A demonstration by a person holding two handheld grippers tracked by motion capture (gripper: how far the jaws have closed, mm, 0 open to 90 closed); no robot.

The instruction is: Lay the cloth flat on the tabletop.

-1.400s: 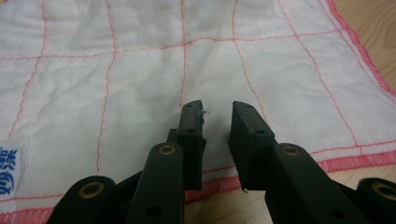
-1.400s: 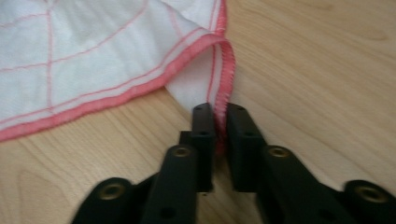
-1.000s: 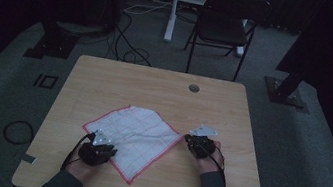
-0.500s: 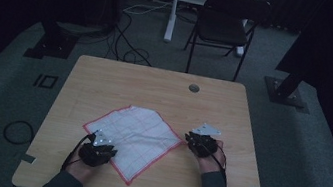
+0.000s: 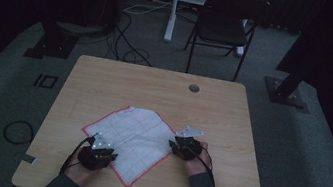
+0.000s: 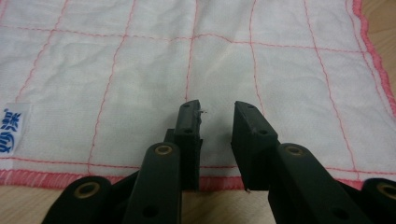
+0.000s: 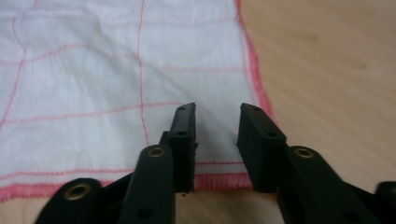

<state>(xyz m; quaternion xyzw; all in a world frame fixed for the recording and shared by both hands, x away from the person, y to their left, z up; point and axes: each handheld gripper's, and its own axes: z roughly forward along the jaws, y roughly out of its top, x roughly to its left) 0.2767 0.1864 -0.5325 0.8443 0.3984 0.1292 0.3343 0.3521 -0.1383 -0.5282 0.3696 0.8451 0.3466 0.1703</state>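
1. White cloth (image 5: 134, 141) with a thin red grid and a red stitched hem lies flat on the bench (image 5: 105, 84), turned like a diamond, between the two tools.
2. Seen along the left tool (image 6: 215, 115), the cloth spreads ahead of and beneath the jaws; its hem runs crosswise just under the jaw roots, and a small blue-printed label (image 6: 15, 130) sits off to that tool's left, close to the hem.
3. Left tool: jaws stand a narrow gap apart over the cloth, having just been opening a little; bare cloth shows through the gap and nothing is pinched.
4. Seen along the right tool (image 7: 217, 111), the cloth's corner lies under the jaws: one hem runs crosswise below them, the other runs away ahead, just beside the right-hand jaw, with bare wood beyond it.
5. Right tool: jaws have just been opening and stand apart over the cloth's corner, gripping nothing.
6. From the high view, the left tool (image 5: 98, 154) sits at the cloth's near-left edge and the right tool (image 5: 185, 146) at its right corner, each in a hand, with dark sleeves coming in from below.
7. Beyond the bench, well ahead of both tools, a dark folding chair (image 5: 226, 24) stands on the grey floor.
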